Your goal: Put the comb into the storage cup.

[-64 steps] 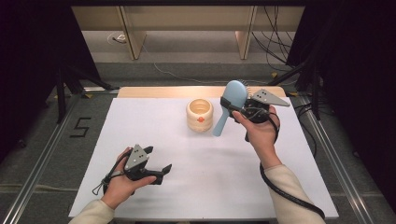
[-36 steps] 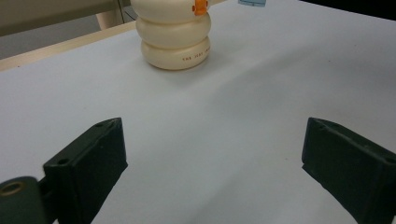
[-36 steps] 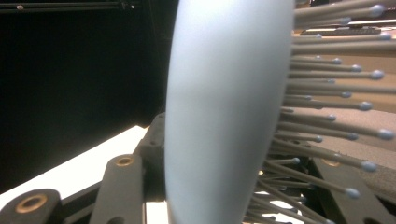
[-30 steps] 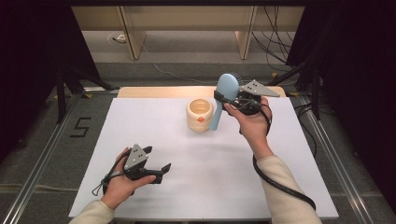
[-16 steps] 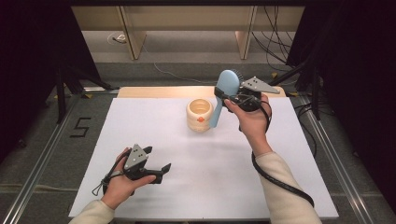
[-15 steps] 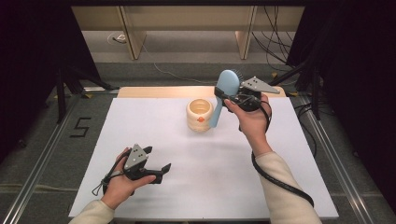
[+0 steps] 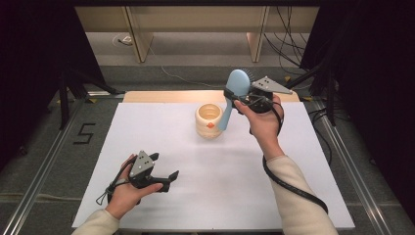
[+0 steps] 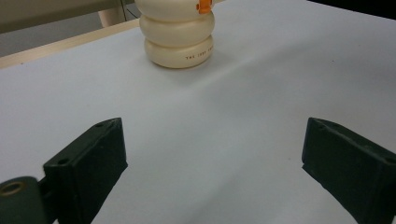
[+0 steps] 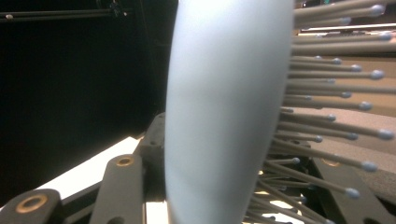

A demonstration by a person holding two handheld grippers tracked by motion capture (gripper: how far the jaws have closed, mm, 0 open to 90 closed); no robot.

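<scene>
One line of small dark print, too blurred to read, runs along the cream ribbed cup (image 8: 177,35) on the white worktop (image 7: 147,127). Right gripper (image 7: 238,96) clamps a blue hairbrush (image 7: 234,95) above it; left gripper (image 8: 212,172) rests wide apart, empty.

Pale blue hairbrush (image 9: 224,107), bristles (image 9: 327,93) rightward, between black claw jaws.
</scene>
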